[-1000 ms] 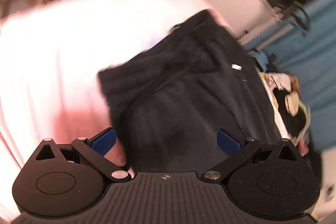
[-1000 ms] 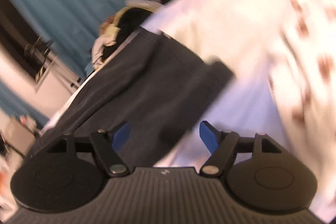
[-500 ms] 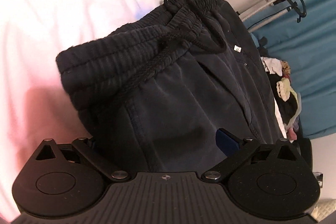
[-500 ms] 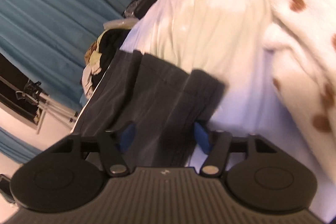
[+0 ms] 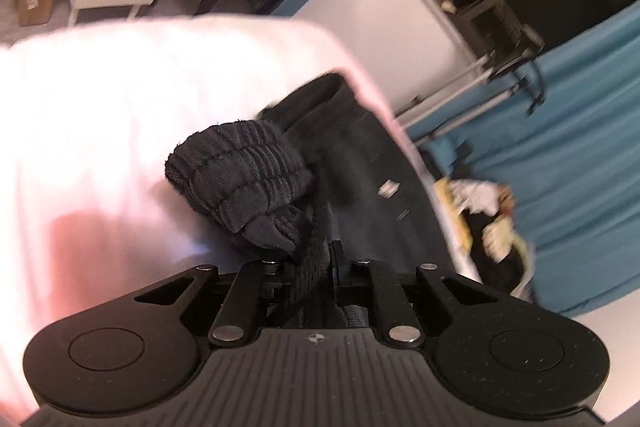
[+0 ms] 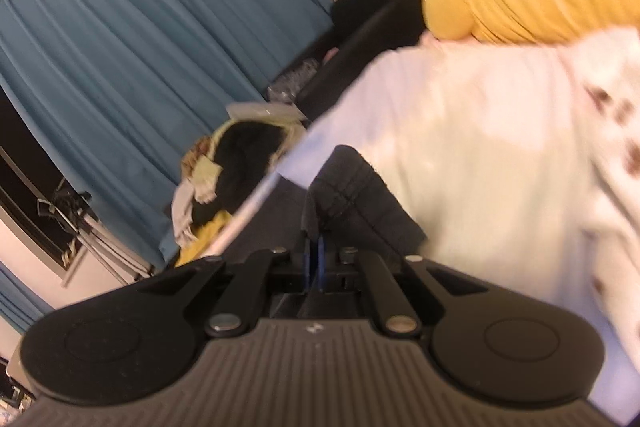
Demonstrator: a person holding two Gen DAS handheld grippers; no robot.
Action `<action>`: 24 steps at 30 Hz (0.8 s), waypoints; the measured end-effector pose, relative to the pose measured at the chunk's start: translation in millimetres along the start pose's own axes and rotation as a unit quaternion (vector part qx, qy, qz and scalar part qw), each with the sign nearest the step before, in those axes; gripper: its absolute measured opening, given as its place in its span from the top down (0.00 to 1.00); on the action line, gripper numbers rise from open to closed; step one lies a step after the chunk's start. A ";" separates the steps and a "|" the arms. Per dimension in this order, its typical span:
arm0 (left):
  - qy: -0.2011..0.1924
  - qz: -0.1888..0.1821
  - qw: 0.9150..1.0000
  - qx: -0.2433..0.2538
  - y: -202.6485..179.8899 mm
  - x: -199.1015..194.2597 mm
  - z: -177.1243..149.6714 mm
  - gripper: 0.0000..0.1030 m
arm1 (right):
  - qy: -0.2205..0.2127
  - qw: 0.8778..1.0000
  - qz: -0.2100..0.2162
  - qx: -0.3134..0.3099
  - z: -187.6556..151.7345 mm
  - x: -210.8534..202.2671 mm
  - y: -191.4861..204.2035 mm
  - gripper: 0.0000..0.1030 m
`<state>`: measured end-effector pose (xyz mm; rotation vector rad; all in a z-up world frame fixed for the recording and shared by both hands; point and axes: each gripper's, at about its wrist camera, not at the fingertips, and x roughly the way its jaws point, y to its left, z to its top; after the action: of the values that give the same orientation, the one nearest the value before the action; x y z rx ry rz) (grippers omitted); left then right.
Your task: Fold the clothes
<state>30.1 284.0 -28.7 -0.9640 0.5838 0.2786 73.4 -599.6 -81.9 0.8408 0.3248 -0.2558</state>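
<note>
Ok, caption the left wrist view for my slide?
Left gripper shut on the waistband of black sweatpants, lifting it off the white bed.

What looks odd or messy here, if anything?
The black pants are bunched: the left gripper pinches the waistband and drawstring into a lump. A clothes pile spills beside the bed.
</note>
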 end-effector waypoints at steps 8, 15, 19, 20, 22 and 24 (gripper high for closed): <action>-0.025 0.025 0.997 0.069 -100.7 70.4 50.4 0.85 | -0.015 0.999 -0.025 -0.041 41.2 121.6 72.8 0.96; -0.016 0.090 0.989 0.119 -149.9 198.7 75.9 0.84 | -0.006 0.994 -0.059 -0.088 14.2 247.8 100.0 0.95; -0.009 0.116 0.980 0.158 -150.2 253.4 69.5 0.83 | 0.013 0.990 -0.078 -0.115 -4.7 296.0 94.0 0.94; -0.008 0.119 0.979 0.165 -147.8 262.1 67.1 0.83 | 0.018 0.989 -0.080 -0.121 -8.9 302.9 92.4 0.94; -0.007 0.119 0.977 0.177 -142.3 275.0 65.6 0.82 | 0.028 0.987 -0.085 -0.132 -14.9 313.1 89.9 0.92; -0.010 0.112 0.976 0.186 -138.8 279.2 62.4 0.80 | 0.035 0.985 -0.086 -0.147 -18.2 316.7 91.0 0.89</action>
<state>343.8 251.0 -68.3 -0.5337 0.6975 0.3642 393.3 -556.9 -151.1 0.5308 0.4899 -0.3299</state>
